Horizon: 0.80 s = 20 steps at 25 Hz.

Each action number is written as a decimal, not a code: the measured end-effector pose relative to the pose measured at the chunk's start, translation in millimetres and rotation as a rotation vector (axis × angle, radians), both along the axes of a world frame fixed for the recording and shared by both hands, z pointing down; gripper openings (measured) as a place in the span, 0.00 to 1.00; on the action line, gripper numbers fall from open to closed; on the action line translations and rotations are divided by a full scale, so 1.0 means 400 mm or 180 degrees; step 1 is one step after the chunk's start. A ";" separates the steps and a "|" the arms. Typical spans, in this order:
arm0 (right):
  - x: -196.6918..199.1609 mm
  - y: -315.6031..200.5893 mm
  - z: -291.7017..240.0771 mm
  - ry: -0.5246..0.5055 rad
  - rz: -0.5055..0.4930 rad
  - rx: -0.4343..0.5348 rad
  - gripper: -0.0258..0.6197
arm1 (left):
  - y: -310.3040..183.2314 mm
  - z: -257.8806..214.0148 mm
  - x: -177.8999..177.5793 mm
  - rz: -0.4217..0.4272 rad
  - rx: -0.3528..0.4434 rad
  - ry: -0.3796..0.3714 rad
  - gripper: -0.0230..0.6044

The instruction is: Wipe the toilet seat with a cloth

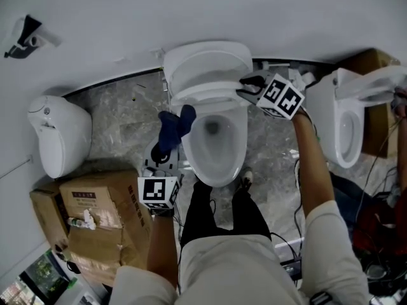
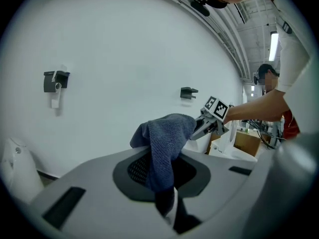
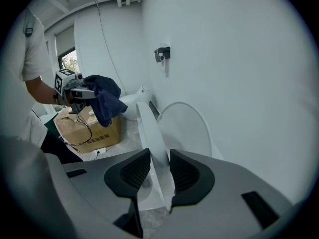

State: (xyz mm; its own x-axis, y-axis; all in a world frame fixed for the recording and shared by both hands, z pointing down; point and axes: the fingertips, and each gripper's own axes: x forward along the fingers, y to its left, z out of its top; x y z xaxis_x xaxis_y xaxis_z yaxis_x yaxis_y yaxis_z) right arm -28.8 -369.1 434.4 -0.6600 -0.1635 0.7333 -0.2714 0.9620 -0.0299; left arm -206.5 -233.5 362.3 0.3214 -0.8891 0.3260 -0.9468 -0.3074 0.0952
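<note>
Two grippers in use. Left gripper (image 1: pixel 164 150) is clamped on the bunched blue cloth (image 1: pixel 175 124), which it holds just left of the toilet bowl (image 1: pixel 236 146), not touching the seat. Right gripper (image 1: pixel 250 89) is partly closed, its pads pinching the right edge of the toilet seat (image 1: pixel 205 96). The seat is tilted up off the bowl, in front of the raised lid (image 1: pixel 206 62).

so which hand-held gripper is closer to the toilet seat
Right. The right hand-held gripper clamps the raised seat; the left hand-held gripper, holding the cloth, is beside the bowl.
</note>
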 end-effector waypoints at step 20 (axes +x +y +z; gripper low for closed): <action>0.033 0.378 0.071 -0.0091 -0.0510 -0.0115 0.33 | 0.308 -0.020 0.063 -0.0581 0.0039 0.0130 0.11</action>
